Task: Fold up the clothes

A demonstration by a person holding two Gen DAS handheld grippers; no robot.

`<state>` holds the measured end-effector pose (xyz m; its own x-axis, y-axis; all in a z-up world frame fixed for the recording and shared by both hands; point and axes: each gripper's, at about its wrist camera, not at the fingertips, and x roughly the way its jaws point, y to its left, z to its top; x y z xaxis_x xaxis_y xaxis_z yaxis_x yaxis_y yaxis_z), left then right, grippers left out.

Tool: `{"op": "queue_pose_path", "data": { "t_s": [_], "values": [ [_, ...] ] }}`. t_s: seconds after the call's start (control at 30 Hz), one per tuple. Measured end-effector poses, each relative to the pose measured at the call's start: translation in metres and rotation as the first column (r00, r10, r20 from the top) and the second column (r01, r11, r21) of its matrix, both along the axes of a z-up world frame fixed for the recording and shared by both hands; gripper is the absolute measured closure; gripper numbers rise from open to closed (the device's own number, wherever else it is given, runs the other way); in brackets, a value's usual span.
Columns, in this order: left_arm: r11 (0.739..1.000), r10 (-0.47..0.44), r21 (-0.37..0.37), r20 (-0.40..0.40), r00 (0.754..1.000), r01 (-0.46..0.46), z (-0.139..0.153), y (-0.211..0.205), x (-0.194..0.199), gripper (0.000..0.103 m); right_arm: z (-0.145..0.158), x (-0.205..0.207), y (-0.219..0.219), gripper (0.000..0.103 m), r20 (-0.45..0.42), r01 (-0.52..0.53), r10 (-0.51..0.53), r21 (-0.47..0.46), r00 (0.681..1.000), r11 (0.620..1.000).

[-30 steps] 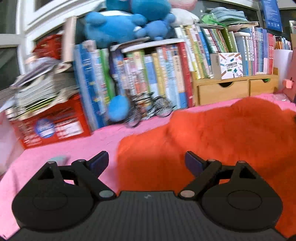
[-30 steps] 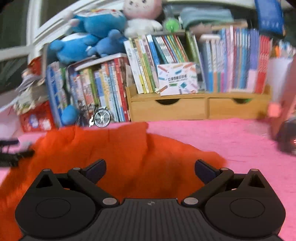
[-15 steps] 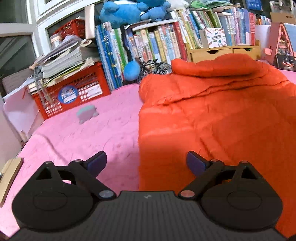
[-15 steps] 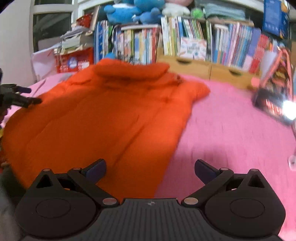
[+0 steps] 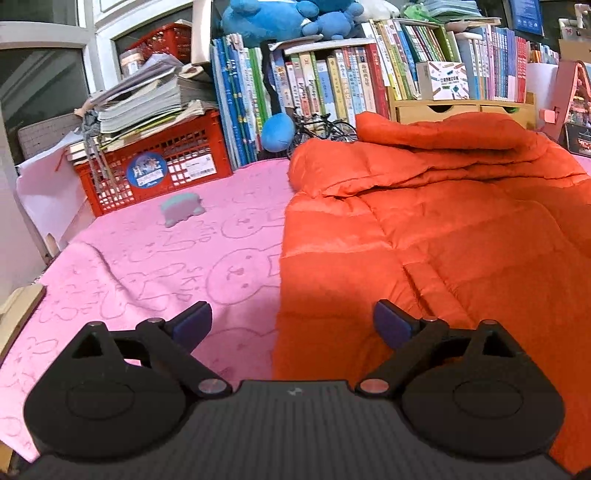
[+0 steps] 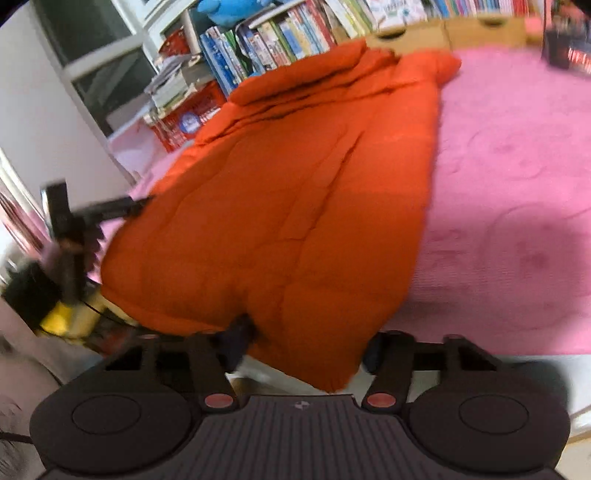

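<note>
An orange puffer jacket (image 5: 443,229) lies spread on the pink blanket (image 5: 166,266), its top folded over near the books. My left gripper (image 5: 291,325) is open, hovering above the jacket's left edge near its bottom. In the right wrist view the jacket (image 6: 303,192) stretches away from me, its hem hanging over the table's near edge. My right gripper (image 6: 303,350) is open, with the jacket's hem corner between its fingers. The left gripper (image 6: 107,210) shows there, blurred, at the jacket's left side.
A red crate (image 5: 155,166) with stacked papers, rows of books (image 5: 332,85), a toy bicycle (image 5: 325,127), blue plush toys (image 5: 280,18) and wooden drawers (image 5: 458,109) line the back. A small teal toy (image 5: 183,208) lies on the blanket. A dark box (image 6: 565,48) stands far right.
Both grippers have pulled back from the jacket's collar end toward its near hem. The right gripper has dropped to the table's near edge and tilted; its jaws have narrowed around the hem.
</note>
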<state>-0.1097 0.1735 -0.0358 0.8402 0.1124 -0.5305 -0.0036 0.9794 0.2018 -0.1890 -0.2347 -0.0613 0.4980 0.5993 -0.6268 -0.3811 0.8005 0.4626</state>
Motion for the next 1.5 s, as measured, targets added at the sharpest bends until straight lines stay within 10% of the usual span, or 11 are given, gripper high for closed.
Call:
{"op": "queue_pose_path", "data": {
  "t_s": [0.23, 0.5, 0.7, 0.9, 1.1, 1.23, 1.37, 1.5],
  "values": [
    [0.999, 0.033, -0.001, 0.027, 0.999, -0.033, 0.004, 0.008, 0.0, 0.005, 0.059, 0.012, 0.021, 0.064, 0.19, -0.146, 0.114, 0.163, 0.975, 0.976],
    [0.997, 0.078, -0.037, 0.16, 0.984, -0.073, 0.045, 0.029, -0.021, 0.005, 0.082, 0.135, 0.07, 0.072, 0.269, -0.031, -0.022, 0.192, 0.963, 0.981],
    [0.991, -0.048, -0.097, 0.365, 0.93, 0.089, 0.106, 0.03, -0.062, 0.004, 0.049, 0.229, 0.094, 0.073, 0.125, 0.235, -0.256, 0.158, 0.959, 0.959],
    [0.92, -0.277, -0.127, 0.458, 0.845, 0.37, 0.126, 0.01, -0.075, 0.0, 0.021, 0.237, 0.1, 0.075, 0.105, 0.33, -0.345, 0.134, 0.933, 0.934],
    [0.958, -0.259, -0.063, 0.23, 0.938, 0.28, 0.064, -0.027, -0.006, 0.0, 0.038, 0.217, 0.088, 0.048, 0.168, 0.21, -0.243, 0.192, 0.955, 0.959],
    [0.987, -0.129, -0.083, 0.099, 0.987, 0.138, 0.028, -0.019, 0.034, 0.0, 0.067, 0.176, 0.071, 0.014, 0.377, 0.094, -0.123, 0.095, 0.918, 0.991],
    [0.984, -0.076, -0.159, 0.056, 0.995, 0.084, 0.018, -0.004, 0.038, 0.0, 0.087, 0.15, 0.061, 0.001, 0.556, 0.104, -0.016, -0.127, 0.831, 0.986],
    [0.976, -0.076, -0.2, 0.055, 0.996, 0.086, 0.017, 0.004, 0.027, 0.0, 0.085, 0.169, 0.075, 0.0, 0.571, 0.088, 0.062, -0.231, 0.819, 0.969]
  ]
}}
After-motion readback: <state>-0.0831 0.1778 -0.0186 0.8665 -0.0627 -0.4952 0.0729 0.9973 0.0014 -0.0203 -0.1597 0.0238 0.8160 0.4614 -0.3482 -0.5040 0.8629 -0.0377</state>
